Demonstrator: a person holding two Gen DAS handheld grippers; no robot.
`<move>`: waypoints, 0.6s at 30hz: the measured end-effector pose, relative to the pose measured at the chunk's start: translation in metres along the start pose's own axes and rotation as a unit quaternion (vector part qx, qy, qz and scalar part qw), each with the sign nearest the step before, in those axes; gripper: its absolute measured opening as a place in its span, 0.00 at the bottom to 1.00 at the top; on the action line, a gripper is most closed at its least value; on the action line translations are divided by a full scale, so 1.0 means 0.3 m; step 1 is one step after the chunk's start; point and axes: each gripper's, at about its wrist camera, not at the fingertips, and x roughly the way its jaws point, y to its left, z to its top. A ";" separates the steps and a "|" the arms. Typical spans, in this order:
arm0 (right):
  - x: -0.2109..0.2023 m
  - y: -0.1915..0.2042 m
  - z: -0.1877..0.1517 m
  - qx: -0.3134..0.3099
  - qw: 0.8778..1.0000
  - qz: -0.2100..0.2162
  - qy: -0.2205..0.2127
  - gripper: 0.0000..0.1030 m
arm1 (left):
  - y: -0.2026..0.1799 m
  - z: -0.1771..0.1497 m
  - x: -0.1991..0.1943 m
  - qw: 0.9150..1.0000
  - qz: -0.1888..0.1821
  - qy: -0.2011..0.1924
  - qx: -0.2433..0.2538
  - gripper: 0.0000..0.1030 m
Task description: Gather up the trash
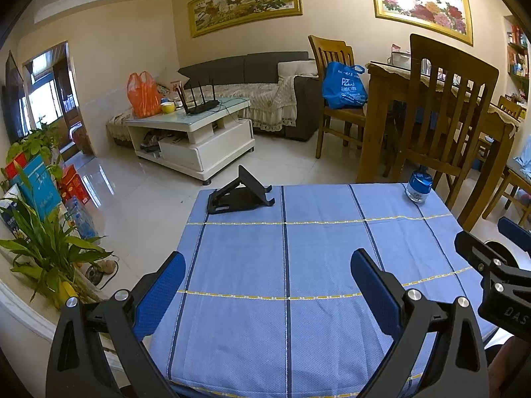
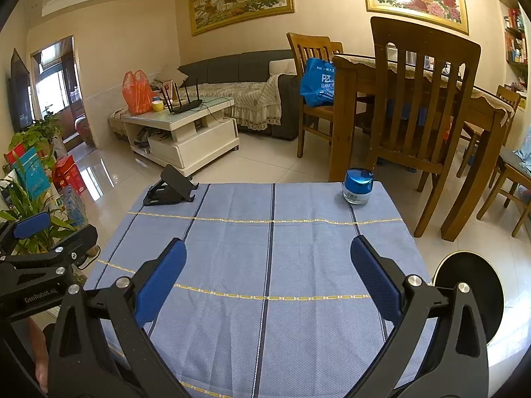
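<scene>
A small table with a blue checked cloth (image 1: 298,258) (image 2: 265,248) lies in front of both grippers. A blue-lidded jar (image 1: 418,188) (image 2: 357,186) stands at its far right corner. A black folding phone stand (image 1: 239,193) (image 2: 172,188) sits at its far left corner. My left gripper (image 1: 268,265) is open and empty above the near part of the cloth. My right gripper (image 2: 268,255) is open and empty, beside the left one. No loose trash shows on the cloth. A round black bin (image 2: 469,295) stands on the floor at the table's right.
Wooden chairs (image 2: 421,106) and a dining table (image 1: 431,99) stand beyond the far right. A white coffee table (image 1: 195,132) with an orange bag (image 1: 142,94) and a router, and a sofa (image 2: 239,83), are further back. Potted plants (image 1: 46,252) line the left wall.
</scene>
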 end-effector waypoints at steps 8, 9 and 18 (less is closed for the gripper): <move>-0.005 0.001 -0.003 0.002 1.000 0.001 0.002 0.95 | 0.012 -0.005 0.024 1.000 -0.025 0.017 -0.004 0.94; -0.005 -0.001 -0.002 0.002 1.000 0.000 0.002 0.95 | 0.018 -0.006 0.023 1.000 -0.025 0.016 -0.007 0.94; -0.003 0.012 -0.003 -0.001 1.000 0.005 0.008 0.95 | 0.022 -0.003 0.018 1.000 -0.025 0.013 -0.008 0.94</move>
